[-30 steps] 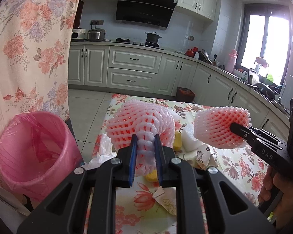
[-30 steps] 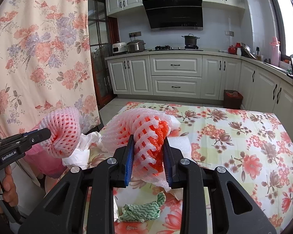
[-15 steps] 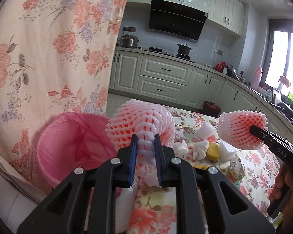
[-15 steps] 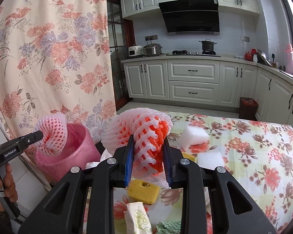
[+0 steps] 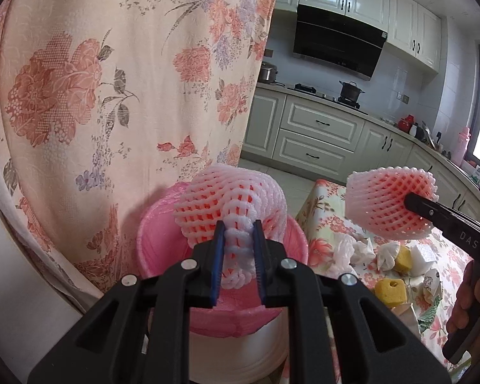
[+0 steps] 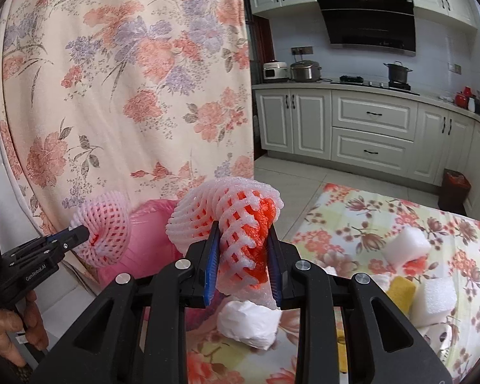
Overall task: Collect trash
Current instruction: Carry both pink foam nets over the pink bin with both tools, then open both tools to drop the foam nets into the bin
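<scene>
Pink-lined bin point(image 5: 163, 249) now directly under left hand-held gripper point(image 5: 238, 256), swung over from the worktop point(image 6: 400, 224), clamped on foam net point(image 5: 230, 204); right hand-held gripper point(image 6: 241, 265) pinching second net point(image 6: 236, 220) close behind. Ready to drop.

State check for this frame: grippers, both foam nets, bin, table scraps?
left gripper: shut on left foam net, over the bin
right gripper: shut on right foam net, beside the bin
pink-lined bin: open, upright
foam and sponge scraps: lying loose on the table
</scene>
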`<action>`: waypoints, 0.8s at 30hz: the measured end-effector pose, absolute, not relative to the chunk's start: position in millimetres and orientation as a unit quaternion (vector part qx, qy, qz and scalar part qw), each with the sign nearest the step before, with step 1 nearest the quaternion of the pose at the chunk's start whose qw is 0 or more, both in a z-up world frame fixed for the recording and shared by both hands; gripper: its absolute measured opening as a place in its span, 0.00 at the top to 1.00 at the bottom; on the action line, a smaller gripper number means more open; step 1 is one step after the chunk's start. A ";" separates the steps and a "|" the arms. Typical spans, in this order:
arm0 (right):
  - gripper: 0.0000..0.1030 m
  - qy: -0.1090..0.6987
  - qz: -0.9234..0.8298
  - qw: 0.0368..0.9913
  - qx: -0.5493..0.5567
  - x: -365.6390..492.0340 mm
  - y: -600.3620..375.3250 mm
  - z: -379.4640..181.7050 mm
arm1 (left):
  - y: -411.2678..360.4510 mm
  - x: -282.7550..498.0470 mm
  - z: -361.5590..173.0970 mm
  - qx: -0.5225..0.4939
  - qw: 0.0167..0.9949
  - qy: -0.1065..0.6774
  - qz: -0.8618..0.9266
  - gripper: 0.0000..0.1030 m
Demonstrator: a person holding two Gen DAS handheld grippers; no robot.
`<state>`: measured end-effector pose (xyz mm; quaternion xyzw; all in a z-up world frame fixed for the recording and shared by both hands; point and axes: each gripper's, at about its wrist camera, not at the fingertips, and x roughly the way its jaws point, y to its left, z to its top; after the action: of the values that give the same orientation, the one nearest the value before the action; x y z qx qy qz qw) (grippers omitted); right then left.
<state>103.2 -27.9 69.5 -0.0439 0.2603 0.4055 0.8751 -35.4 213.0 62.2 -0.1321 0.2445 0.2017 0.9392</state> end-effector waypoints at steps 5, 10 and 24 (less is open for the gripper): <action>0.73 0.273 0.435 0.856 -0.057 99.1 16.7 60.4 | 225.7 -38.1 57.7 -0.140 0.936 0.246 0.210 0.83; 0.71 0.289 0.452 0.841 -0.072 99.2 51.2 46.6 | 235.8 -39.2 51.1 -0.152 0.932 0.250 0.214 0.81; 0.35 0.305 0.438 0.841 -0.087 102.9 53.8 21.3 | 240.3 -48.0 40.6 -0.169 0.928 0.249 0.219 0.48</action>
<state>102.9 53.8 21.3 -0.0869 0.3047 0.4376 0.8415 -48.0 240.3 40.6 -0.1690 0.2489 0.2186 0.9283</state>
